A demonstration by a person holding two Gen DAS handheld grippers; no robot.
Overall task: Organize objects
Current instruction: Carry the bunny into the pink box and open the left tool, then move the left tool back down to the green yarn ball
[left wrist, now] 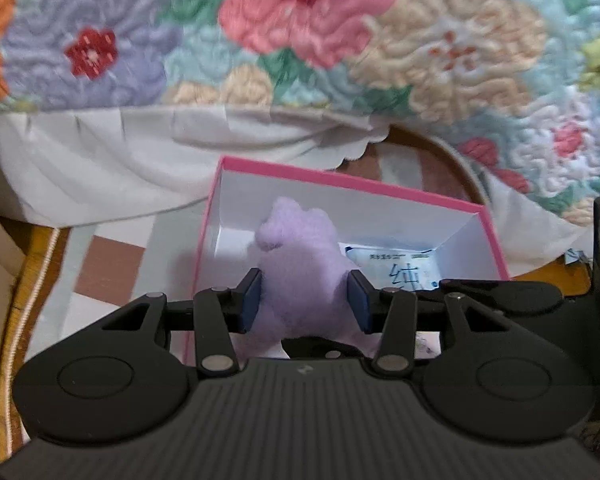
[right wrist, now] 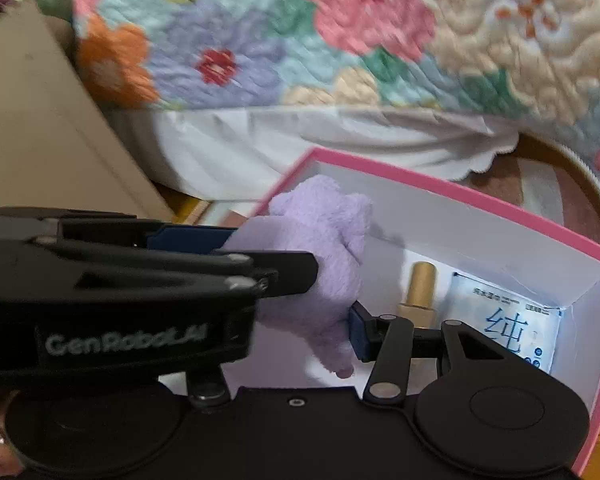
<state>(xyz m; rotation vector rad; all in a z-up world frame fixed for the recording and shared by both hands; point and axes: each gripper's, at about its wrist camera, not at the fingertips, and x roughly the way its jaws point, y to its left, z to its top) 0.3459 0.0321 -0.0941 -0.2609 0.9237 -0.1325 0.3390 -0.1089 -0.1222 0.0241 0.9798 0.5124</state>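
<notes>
My left gripper [left wrist: 305, 300] is shut on a purple plush toy [left wrist: 300, 264] and holds it over a pink box with a white inside [left wrist: 340, 179]. A white wipe packet with blue print [left wrist: 396, 266] lies in the box. In the right wrist view the plush [right wrist: 320, 248] hangs over the box [right wrist: 460, 196] by its left wall, next to a gold bottle [right wrist: 418, 292] and the packet [right wrist: 504, 316]. The left gripper crosses in front of my right gripper, so only the right gripper's right finger [right wrist: 358, 330] shows, touching the plush.
A floral quilt [left wrist: 300, 32] and a white sheet [left wrist: 100, 160] hang just behind the box. A cardboard box [right wrist: 40, 120] stands to the left. The pink box rests on a checked mat with a braided rim [left wrist: 32, 280].
</notes>
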